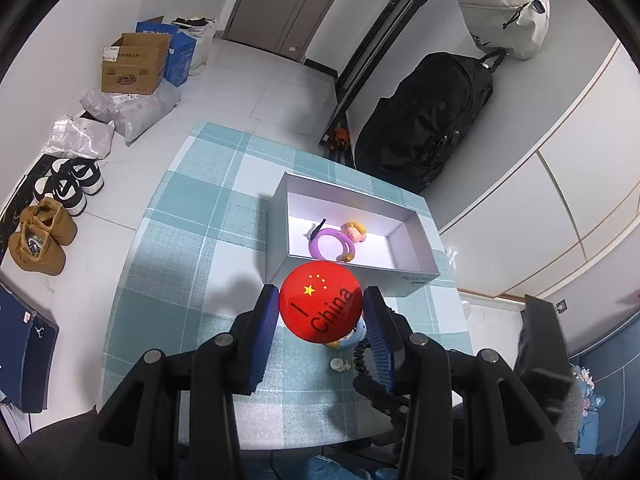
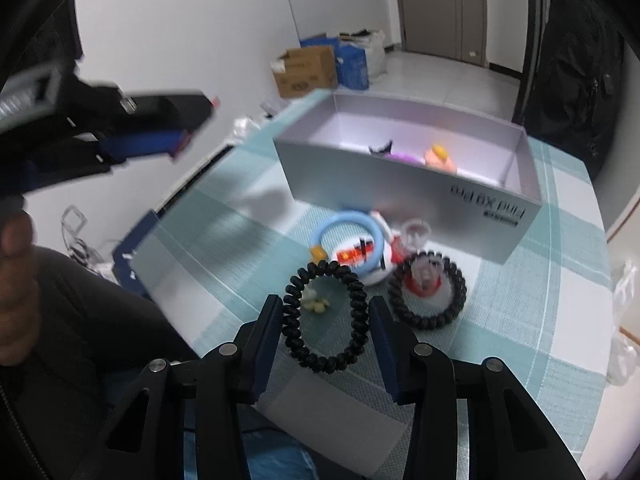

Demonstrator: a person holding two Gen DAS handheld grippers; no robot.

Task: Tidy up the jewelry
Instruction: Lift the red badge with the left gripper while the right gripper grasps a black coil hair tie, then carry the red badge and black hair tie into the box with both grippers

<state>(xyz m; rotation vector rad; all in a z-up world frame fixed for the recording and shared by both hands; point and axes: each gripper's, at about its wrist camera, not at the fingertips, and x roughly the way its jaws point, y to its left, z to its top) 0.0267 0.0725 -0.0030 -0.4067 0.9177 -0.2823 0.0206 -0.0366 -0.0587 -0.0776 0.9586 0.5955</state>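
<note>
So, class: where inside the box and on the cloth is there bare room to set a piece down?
The box floor right of the purple ring is bare, as is the checked cloth left of the box. It is crowded around the blue ring.

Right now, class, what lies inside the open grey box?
Inside the grey box: a purple ring with a blond figure charm. The box's near wall hides some of its floor.

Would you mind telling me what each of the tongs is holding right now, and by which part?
The left tongs clamp the red badge by its opposite edges. The right tongs grip a black coil hair tie across its sides.
</note>
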